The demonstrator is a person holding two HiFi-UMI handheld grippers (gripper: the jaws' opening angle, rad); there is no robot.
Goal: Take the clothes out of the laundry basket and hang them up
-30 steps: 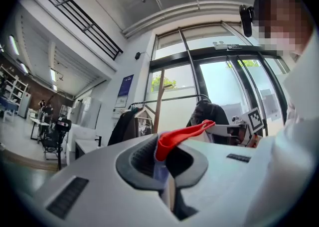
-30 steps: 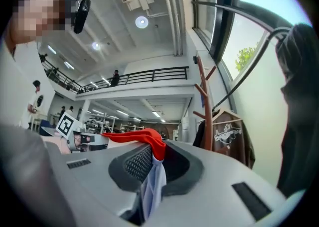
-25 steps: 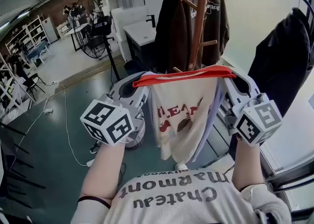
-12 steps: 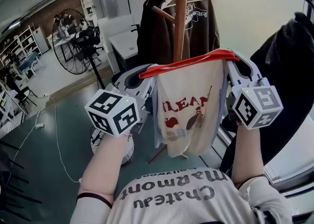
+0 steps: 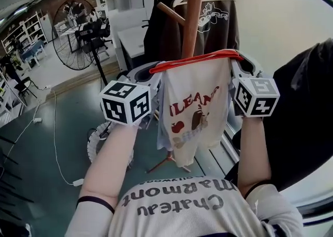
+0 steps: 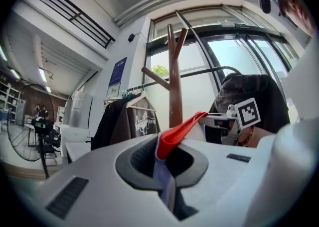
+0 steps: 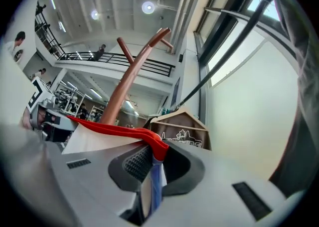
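T-shirt (image 5: 195,103) stretched between left tongs (image 5: 156,73) and right tongs (image 5: 235,61), both clenched on it.

The head camera looks forward and steeply down from above the person's chest, onto the cream printed T-shirt with a red edge (image 5: 195,114) and the brown wooden coat-stand pole (image 5: 190,28) just beyond it. The left gripper (image 6: 165,164) camera sits close behind its jaws, facing level towards the glass wall (image 6: 234,56). The right gripper (image 7: 149,171) camera, equally close, tilts slightly up towards the ceiling (image 7: 124,2). All three views share the red edge, the pole and the dark brown garment on a wooden hanger (image 5: 208,20).
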